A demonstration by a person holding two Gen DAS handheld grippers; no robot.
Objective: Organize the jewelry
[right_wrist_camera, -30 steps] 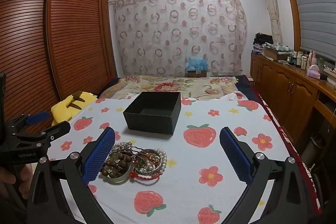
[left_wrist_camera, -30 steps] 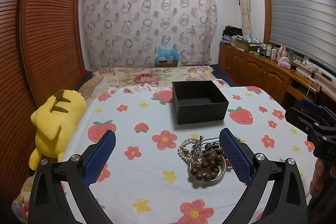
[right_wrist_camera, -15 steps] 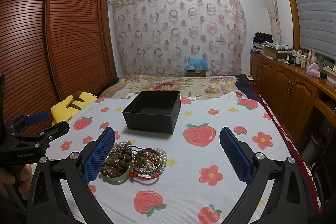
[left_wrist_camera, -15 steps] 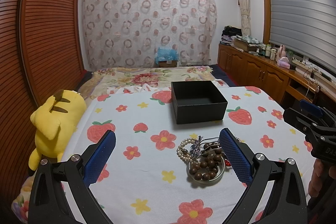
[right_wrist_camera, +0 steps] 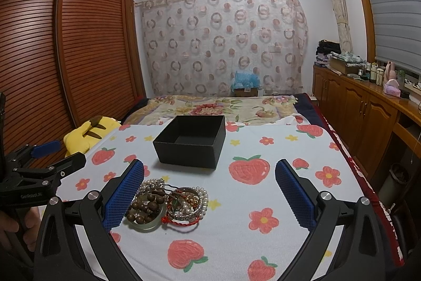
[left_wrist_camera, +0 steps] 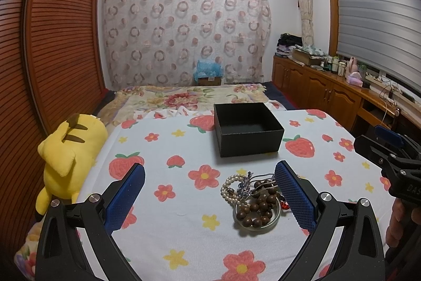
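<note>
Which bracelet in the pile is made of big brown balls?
The wooden bead bracelet, lying inside the pale green bangle. Its beads are large, dark brown and round, while the pearl bracelet beside it has tiny white ones and the red cord has none.

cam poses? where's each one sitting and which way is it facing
Left wrist: on the left gripper, facing across the bed to the curtain; its open fingers, the right gripper and a hand at right show.
Right wrist: on the right gripper, same heading; left gripper at left.
Shared: jewelry pile, black box.
</note>
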